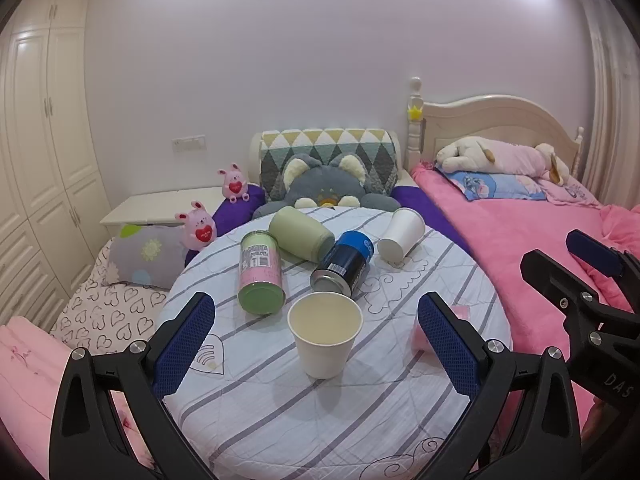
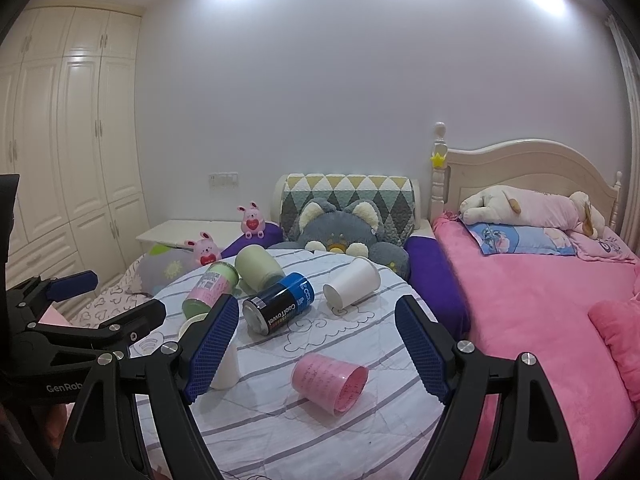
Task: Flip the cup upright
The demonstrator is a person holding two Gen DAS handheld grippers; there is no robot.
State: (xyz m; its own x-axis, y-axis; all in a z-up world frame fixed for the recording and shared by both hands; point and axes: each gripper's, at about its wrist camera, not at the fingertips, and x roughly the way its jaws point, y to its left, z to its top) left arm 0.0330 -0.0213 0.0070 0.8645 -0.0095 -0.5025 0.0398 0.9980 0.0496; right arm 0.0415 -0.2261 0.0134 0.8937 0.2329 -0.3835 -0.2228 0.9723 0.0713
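A white paper cup (image 1: 325, 332) stands upright on the round striped table (image 1: 280, 412), between my open left gripper's (image 1: 316, 344) fingers and untouched; in the right wrist view it (image 2: 226, 364) is partly hidden behind my finger. A pink cup (image 2: 330, 376) lies on its side between my open right gripper's (image 2: 316, 352) fingers, mouth toward me; in the left wrist view only its edge (image 1: 460, 314) shows. Another white cup (image 1: 400, 234) (image 2: 352, 282) lies on its side farther back. The right gripper (image 1: 592, 280) shows at right in the left wrist view.
A blue-black can (image 1: 344, 264) (image 2: 278, 302), a pink-green can (image 1: 260, 272) (image 2: 208, 290) and a pale green cup (image 1: 302, 234) (image 2: 256, 268) lie on their sides mid-table. A grey plush (image 1: 326, 192) sits behind. A pink bed (image 2: 540, 312) is right, wardrobes (image 2: 72, 132) left.
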